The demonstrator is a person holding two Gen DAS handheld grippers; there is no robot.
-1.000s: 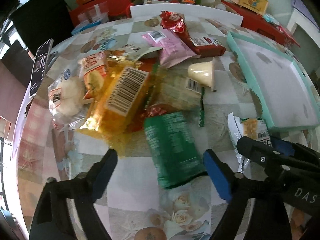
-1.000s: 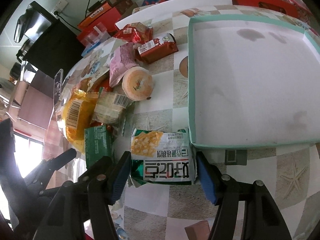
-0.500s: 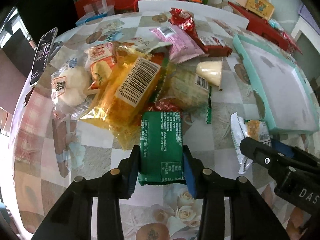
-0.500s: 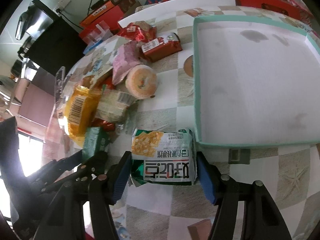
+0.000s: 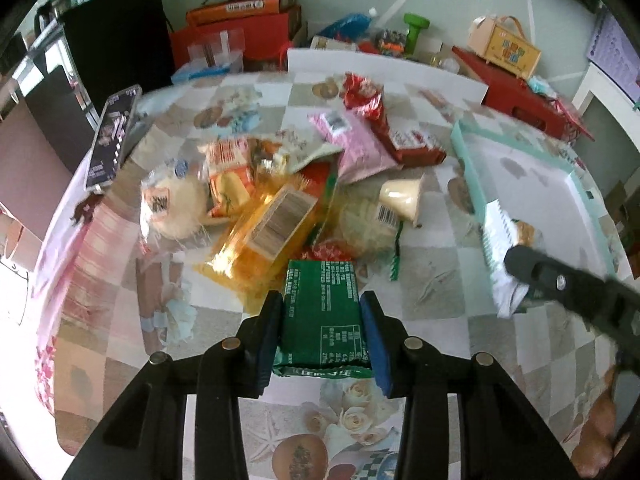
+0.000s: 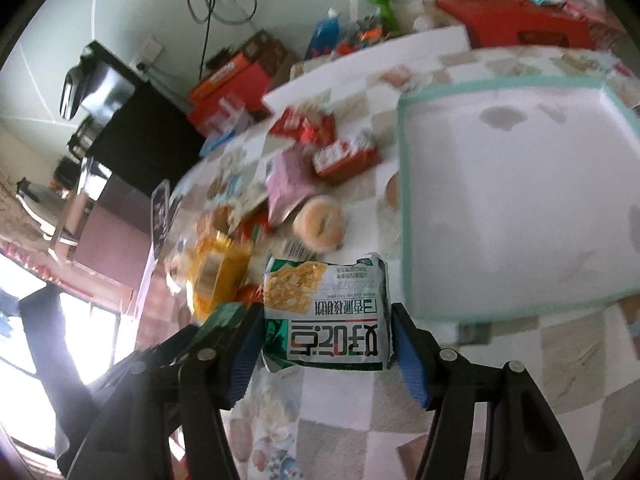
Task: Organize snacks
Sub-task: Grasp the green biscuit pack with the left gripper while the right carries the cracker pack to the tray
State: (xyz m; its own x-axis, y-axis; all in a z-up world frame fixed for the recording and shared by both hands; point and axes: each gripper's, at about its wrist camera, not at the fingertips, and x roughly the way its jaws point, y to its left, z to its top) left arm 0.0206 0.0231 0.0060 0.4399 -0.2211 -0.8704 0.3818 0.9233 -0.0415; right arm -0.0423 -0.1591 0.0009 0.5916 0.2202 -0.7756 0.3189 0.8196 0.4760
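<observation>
Both grippers have closed since a second ago. The left gripper (image 5: 323,320), then spread wide over the green packet (image 5: 322,312), is now clamped on its sides, and the right gripper (image 6: 326,340) has squeezed onto the white cracker packet (image 6: 326,312) and raised it off the table (image 6: 360,412). Two snacks are thus in hand and ready, I judge, for the teal tray (image 6: 404,200), which holds nothing. The right view shows the whole tray floor and the cracker packet's printed face; the left view shows only that packet's edge (image 5: 502,248) against the tray rim, but lays out the remaining snack pile (image 5: 280,184) beyond the green packet
</observation>
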